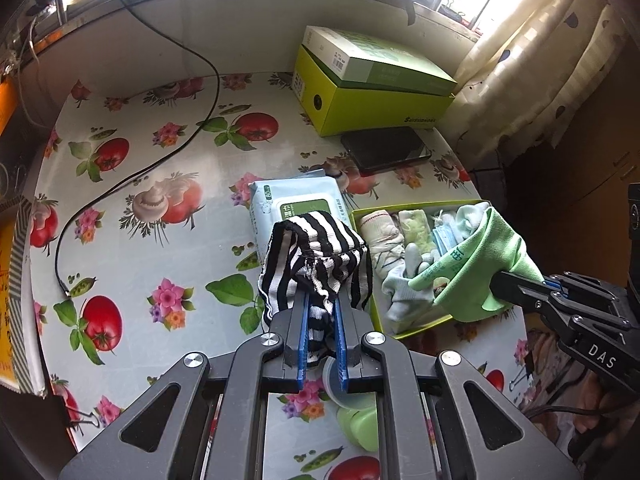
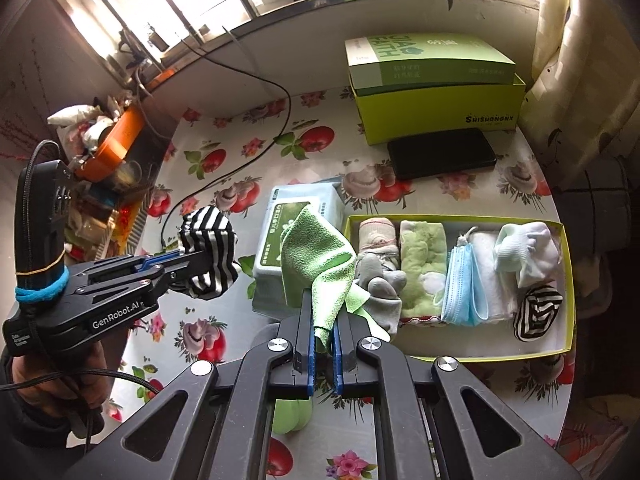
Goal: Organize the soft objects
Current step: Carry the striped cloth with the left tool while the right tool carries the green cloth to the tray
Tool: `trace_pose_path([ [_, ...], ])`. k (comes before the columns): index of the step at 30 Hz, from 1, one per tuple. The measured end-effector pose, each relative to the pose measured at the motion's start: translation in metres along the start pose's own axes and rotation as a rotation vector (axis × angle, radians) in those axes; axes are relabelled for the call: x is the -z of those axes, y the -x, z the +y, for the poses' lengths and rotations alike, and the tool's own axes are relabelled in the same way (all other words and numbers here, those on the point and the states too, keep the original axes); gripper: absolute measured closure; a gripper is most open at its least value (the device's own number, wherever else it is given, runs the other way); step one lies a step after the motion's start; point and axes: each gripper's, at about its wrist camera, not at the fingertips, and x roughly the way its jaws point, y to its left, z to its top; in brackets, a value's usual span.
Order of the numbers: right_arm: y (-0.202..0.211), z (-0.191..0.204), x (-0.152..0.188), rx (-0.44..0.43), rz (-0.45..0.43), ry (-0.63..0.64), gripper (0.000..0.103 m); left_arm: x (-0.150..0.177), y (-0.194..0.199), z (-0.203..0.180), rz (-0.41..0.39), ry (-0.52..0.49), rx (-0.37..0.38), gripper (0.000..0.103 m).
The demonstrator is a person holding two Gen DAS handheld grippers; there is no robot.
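1. Left gripper (image 1: 322, 316): jaws clamped on a black-and-white striped sock (image 1: 316, 256), which is held bunched above the desk, beside the tray's left end.
2. Right gripper (image 2: 325, 322): jaws clamped on a green cloth (image 2: 320, 256), which is held over the left end of the tray (image 2: 570, 280); of the two, this gripper is judged nearer the open slots.
3. Tray: set near the desk's right edge, long axis running left to right across the right wrist view. It is filled in a row with rolled socks, a green towel (image 2: 424, 276), a blue face mask (image 2: 464, 288), white cloths and a striped roll (image 2: 538, 312).
4. Wipes pack (image 2: 300, 232): lying just left of the tray.
5. Desk (image 1: 168, 256): covered in a tomato-and-flower oilcloth; a black cable is trailed across it.
6. Far edge: green boxes (image 2: 436, 92) are stacked, with a dark flat case (image 2: 440, 152) in front; barred windows and a curtain lie beyond.
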Motion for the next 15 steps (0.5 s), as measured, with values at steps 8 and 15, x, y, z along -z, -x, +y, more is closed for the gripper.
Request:
trace_pose_path([
  [8,0.006,-0.026,0.006,0.027,-0.012,-0.053,0.096,-0.008,-0.009,-0.022,0.013,-0.045,0.017,0.092],
  [15,0.012,-0.051,0.012,0.054,-0.02,-0.103,0.096,-0.013,-0.017,-0.041,0.026,-0.08,0.028,0.091],
])
